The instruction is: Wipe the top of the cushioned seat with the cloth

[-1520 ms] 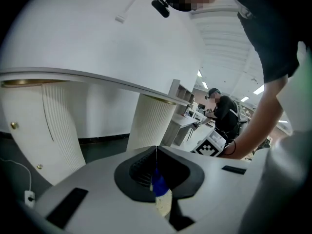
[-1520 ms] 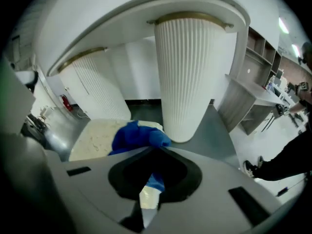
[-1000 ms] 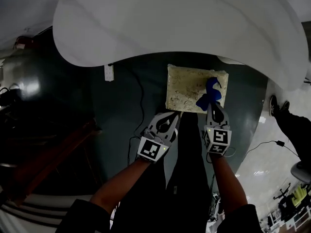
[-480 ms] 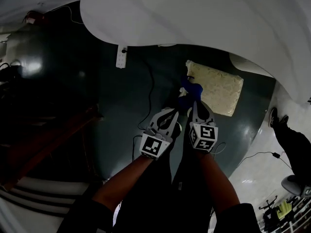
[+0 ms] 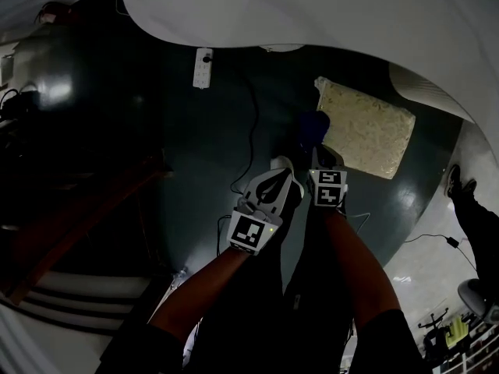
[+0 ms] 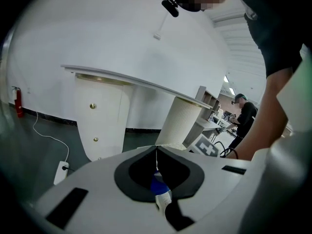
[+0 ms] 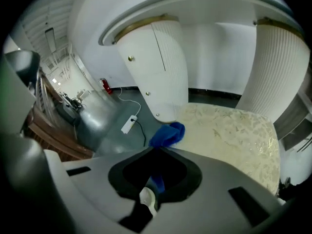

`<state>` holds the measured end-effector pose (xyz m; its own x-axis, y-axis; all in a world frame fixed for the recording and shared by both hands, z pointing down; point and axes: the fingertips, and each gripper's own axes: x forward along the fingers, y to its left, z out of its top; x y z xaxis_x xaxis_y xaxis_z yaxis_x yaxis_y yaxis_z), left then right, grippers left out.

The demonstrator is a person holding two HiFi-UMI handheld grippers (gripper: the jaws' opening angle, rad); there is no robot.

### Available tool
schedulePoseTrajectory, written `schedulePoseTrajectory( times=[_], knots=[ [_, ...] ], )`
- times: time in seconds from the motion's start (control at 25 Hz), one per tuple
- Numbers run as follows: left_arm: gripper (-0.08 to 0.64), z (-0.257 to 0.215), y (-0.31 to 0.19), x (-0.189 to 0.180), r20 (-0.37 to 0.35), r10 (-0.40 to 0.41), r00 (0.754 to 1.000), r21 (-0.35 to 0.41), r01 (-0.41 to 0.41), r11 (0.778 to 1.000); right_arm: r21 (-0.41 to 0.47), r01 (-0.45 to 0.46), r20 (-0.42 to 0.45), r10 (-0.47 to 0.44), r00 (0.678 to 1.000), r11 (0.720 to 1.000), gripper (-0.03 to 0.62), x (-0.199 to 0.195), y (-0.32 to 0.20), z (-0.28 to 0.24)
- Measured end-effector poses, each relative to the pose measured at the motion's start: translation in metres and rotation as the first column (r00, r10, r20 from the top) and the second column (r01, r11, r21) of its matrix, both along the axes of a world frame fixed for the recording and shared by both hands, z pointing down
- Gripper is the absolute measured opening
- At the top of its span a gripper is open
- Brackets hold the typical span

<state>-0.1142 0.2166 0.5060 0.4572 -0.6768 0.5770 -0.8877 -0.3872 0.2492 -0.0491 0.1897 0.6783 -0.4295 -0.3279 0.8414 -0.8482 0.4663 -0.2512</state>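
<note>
Well, my right gripper point(image 7: 157, 149) is pinched tight on the blue cloth point(image 7: 168, 133). Most of the cloth sticks out past the tips in a bunched-up lump. My left gripper point(image 6: 156, 149) is closed too, with its tips pressed together and nothing in them. It hangs just beside the right one and does no work.

The cushioned seat point(image 7: 234, 130) is pale with a leafy pattern. It sits on the dark floor point(image 5: 195, 154), under the edge of the big white table point(image 5: 312, 14). The cloth is at the left edge of the seat, half over the seat and half over the floor. I cannot tell if it is pressing down on the seat.

I think some things could go wrong. The cloth is all scrunched up, so only a small bit may rub the seat and I may leave spots dirty. I seem to hold just a small part of it, so if I drag hard on the soft top, it could slip out. Since I am right at the edge, a push to the left would send the cloth onto the floor, where the power strip point(image 7: 128, 125) and its cord point(image 7: 141, 130) lie. The round white cabinet point(image 7: 158, 67) stands close behind the seat, so a long push forward could bump it.
</note>
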Motion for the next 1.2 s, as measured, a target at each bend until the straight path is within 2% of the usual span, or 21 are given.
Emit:
schedulePoseTrajectory(
  times=[0.12,0.2,0.4,0.52,0.6,0.88,1.08,1.2],
  knots=[
    [0.015,0.007,0.001,0.007,-0.019,-0.005,1.000,-0.013,0.005,1.000,-0.065,0.030,-0.060,-0.034,0.998,0.997,0.049,0.008,0.009,0.035],
    [0.015,0.011,0.002,0.011,-0.028,0.001,1.000,-0.017,-0.001,1.000,-0.103,0.002,-0.077,-0.010,0.997,0.995,0.049,0.020,0.016,0.053],
    [0.015,0.014,-0.002,0.020,-0.050,-0.002,0.999,-0.005,0.002,1.000,-0.052,0.017,-0.051,-0.020,0.999,0.998,0.049,0.026,0.015,0.053],
    [0.015,0.011,-0.006,0.024,-0.065,-0.015,0.998,0.005,0.015,1.000,-0.054,-0.065,-0.044,0.063,0.997,0.996,0.049,0.042,0.007,0.052],
    [0.015,0.010,-0.007,0.027,-0.045,0.012,0.999,0.003,-0.012,1.000,-0.070,-0.100,-0.045,0.097,0.994,0.992,0.049,0.053,0.002,0.052],
    [0.015,0.009,-0.018,0.044,-0.004,0.074,0.997,-0.015,-0.074,0.997,-0.063,-0.052,-0.060,0.048,0.997,0.997,0.049,0.084,-0.001,0.062],
    [0.015,0.009,-0.024,0.062,-0.056,0.041,0.998,-0.007,-0.042,0.999,-0.069,-0.056,-0.084,0.050,0.995,0.996,0.049,0.107,0.002,0.062],
    [0.015,0.011,-0.027,0.073,-0.041,0.082,0.996,-0.018,-0.083,0.996,-0.064,-0.059,-0.095,0.053,0.994,0.996,0.049,0.119,-0.004,0.063]
  ],
)
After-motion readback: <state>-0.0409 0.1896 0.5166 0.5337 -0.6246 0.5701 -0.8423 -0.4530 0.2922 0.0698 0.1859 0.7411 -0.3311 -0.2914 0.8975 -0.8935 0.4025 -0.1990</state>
